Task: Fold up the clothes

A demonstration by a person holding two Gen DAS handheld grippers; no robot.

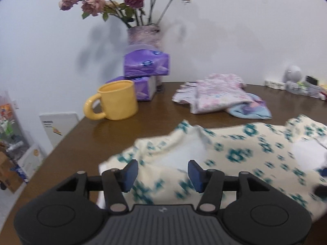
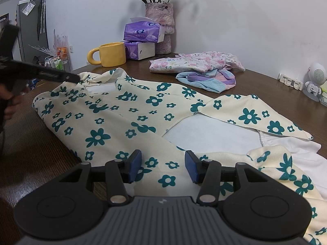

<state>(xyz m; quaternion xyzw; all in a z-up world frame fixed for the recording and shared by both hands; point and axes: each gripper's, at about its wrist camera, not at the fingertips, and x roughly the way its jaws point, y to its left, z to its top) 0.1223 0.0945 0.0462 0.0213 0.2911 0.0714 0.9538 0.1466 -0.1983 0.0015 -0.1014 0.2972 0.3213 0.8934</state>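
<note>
Your left gripper (image 1: 162, 175) and right gripper (image 2: 163, 168) both stand apart, empty, over the flowered garment (image 2: 126, 110) on the worktop (image 2: 40, 153); a careless sweep could tip the mug (image 2: 111, 54).

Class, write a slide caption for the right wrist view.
Open right tool poised over the cream flowered garment spread on a brown table.

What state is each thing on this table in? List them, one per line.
Green-flowered garment: spread out, partly folded, white lining showing.
Pink floral clothes: folded, stacked on the blue-purple piece.
Yellow mug: upright.
Tissue packs: stacked, top one opened.
Left gripper: fingers apart, holding nothing.
Right gripper: fingers apart, holding nothing.
</note>
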